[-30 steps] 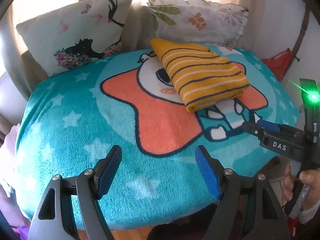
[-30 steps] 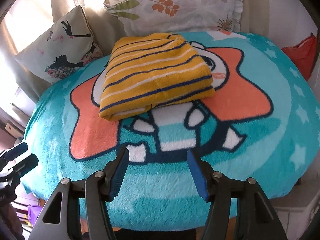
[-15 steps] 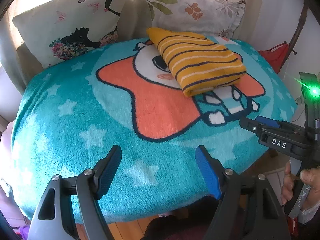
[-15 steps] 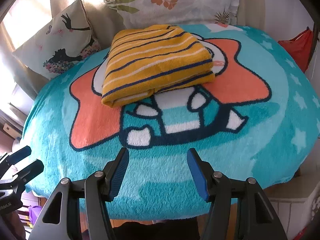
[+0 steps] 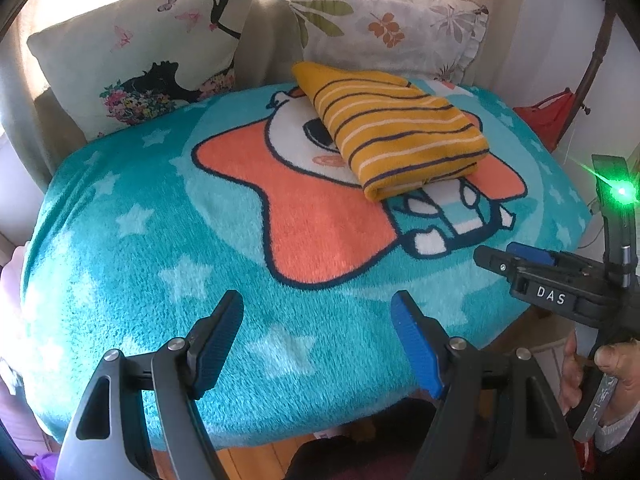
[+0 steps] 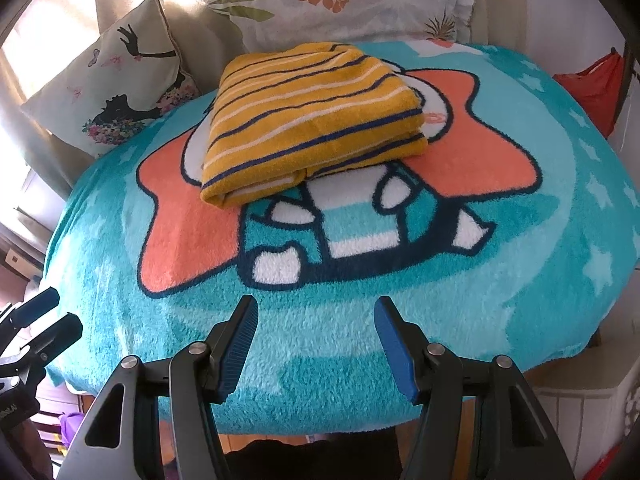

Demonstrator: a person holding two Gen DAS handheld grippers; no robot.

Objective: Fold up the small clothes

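A yellow garment with navy and white stripes lies folded into a thick rectangle on the far middle of a teal cartoon blanket; it also shows in the right wrist view. My left gripper is open and empty above the blanket's near edge, well short of the garment. My right gripper is open and empty, also above the near edge. The right gripper shows at the right of the left wrist view; the left gripper's fingers show at the left edge of the right wrist view.
Two pillows lean behind the blanket: a white one with a black silhouette and a leaf-print one. A red item hangs at the far right. The blanket's front edge drops off just below both grippers, wooden floor beneath.
Both grippers have pulled back and risen from the folded garment, so it looks smaller and farther away. Both stay open; the garment has not moved.
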